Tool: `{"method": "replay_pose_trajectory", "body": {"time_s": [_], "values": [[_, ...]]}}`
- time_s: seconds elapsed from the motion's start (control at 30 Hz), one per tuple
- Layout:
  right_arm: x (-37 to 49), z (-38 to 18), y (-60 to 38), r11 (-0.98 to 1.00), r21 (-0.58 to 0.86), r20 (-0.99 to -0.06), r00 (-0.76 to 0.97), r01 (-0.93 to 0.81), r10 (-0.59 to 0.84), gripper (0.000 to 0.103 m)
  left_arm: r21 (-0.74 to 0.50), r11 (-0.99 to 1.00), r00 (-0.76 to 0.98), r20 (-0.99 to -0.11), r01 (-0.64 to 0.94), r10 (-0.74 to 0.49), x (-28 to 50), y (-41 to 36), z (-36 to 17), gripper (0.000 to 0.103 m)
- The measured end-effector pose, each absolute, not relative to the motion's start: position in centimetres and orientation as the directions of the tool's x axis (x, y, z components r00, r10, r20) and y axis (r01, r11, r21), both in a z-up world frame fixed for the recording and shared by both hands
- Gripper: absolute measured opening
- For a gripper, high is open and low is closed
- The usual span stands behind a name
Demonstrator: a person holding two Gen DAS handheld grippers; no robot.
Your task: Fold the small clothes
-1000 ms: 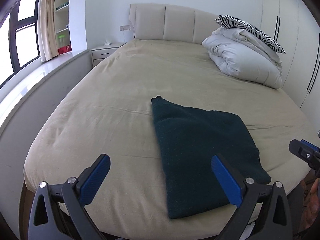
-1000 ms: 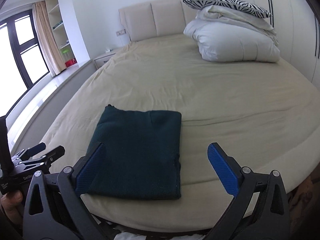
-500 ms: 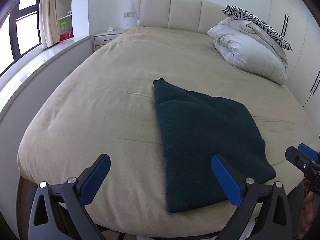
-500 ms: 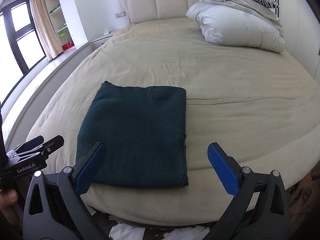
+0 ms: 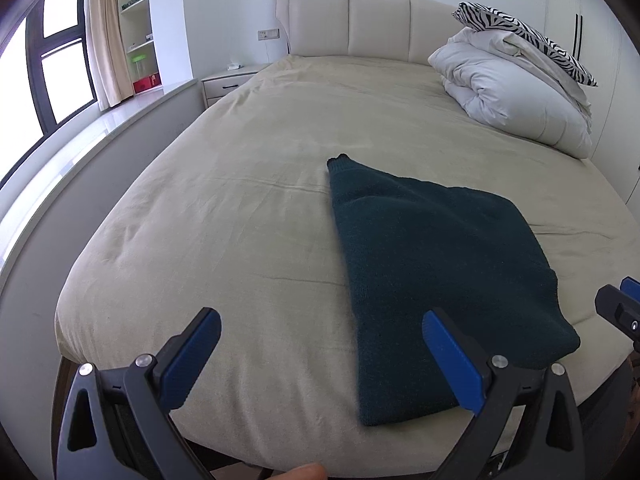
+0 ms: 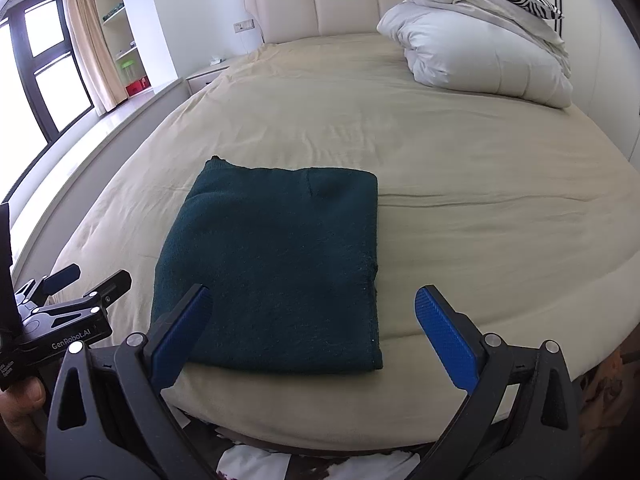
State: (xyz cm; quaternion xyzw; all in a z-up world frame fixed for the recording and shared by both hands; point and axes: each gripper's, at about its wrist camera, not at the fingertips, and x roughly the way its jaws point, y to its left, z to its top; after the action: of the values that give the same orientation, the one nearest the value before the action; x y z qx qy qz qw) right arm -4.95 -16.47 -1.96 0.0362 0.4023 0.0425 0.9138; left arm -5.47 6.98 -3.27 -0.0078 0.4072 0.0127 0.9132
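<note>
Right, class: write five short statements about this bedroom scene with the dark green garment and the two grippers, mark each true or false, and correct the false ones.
1. The dark green garment lies folded on the bed. True.
2. The right gripper is clamped on the garment. False: its jaws are wide open and hold nothing.
3. The left gripper is open. True.
4. The zebra-print pillow lies under the white duvet. False: it sits on top of the duvet.
5. The garment lies at the headboard end of the bed. False: it lies near the foot edge, close to the grippers.
</note>
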Motion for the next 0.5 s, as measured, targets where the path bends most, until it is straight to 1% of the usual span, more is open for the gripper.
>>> {"method": "replay_pose_trajectory", "body": {"time_s": [0.5], "values": [[-4.46,-2.59,-16.86,0.995,0.087,-0.742,0.663,-0.056,0.103,0.103,-0.017,1.0,0.664,-0.747,-0.022,0.002,-5.26,7.09,-3.39,0.103]]}}
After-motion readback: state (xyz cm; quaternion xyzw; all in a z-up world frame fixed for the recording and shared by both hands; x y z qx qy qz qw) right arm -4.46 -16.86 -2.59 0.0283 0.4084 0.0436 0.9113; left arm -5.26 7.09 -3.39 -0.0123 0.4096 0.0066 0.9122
